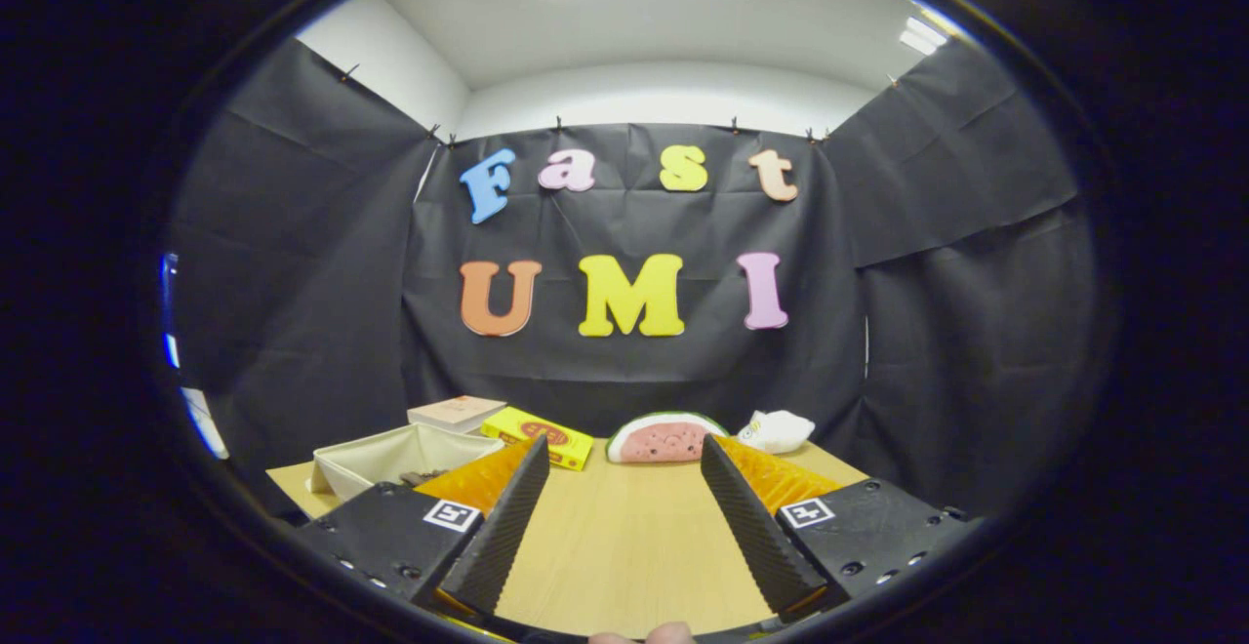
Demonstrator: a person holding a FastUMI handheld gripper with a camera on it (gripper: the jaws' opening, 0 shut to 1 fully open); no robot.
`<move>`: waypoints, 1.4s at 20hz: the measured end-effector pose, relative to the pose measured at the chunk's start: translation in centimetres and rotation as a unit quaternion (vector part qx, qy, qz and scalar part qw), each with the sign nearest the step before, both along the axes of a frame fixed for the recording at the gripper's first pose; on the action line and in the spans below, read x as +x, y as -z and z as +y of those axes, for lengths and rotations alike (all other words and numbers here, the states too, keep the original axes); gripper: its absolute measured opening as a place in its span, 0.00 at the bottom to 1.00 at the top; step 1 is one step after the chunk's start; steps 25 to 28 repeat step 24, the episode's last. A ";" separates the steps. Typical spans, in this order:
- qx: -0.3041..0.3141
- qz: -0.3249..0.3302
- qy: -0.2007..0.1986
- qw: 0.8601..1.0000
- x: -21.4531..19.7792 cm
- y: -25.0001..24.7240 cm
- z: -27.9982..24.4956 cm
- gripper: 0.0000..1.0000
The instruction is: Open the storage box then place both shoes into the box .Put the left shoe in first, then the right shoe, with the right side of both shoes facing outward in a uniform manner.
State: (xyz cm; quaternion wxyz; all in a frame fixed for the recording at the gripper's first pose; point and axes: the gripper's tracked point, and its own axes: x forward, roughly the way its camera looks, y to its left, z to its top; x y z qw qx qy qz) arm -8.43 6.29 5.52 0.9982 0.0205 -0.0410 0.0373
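Note:
My gripper (624,459) stands open above the wooden table (624,537), its two black ribbed fingers (507,517) wide apart with only bare tabletop between them. A cream fabric storage box (395,459) sits just beyond the left finger, its top open, with something dark showing inside near its front. I cannot make out any shoe clearly; the dark item in the box is too small to tell.
Behind the storage box lie a pale book (456,412) and a yellow box (539,437). A watermelon-slice plush (664,439) and a white plush (778,431) rest at the table's far edge. Black cloth walls enclose the table.

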 end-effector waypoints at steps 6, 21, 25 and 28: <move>-0.013 0.002 -0.008 1.000 1.2 -0.7 2.1 0.96; -0.010 -0.012 -0.003 1.000 1.3 -1.7 3.4 0.97; -0.010 -0.008 -0.006 1.000 1.6 -1.4 3.9 0.97; -0.010 -0.008 -0.006 1.000 1.6 -1.4 3.9 0.97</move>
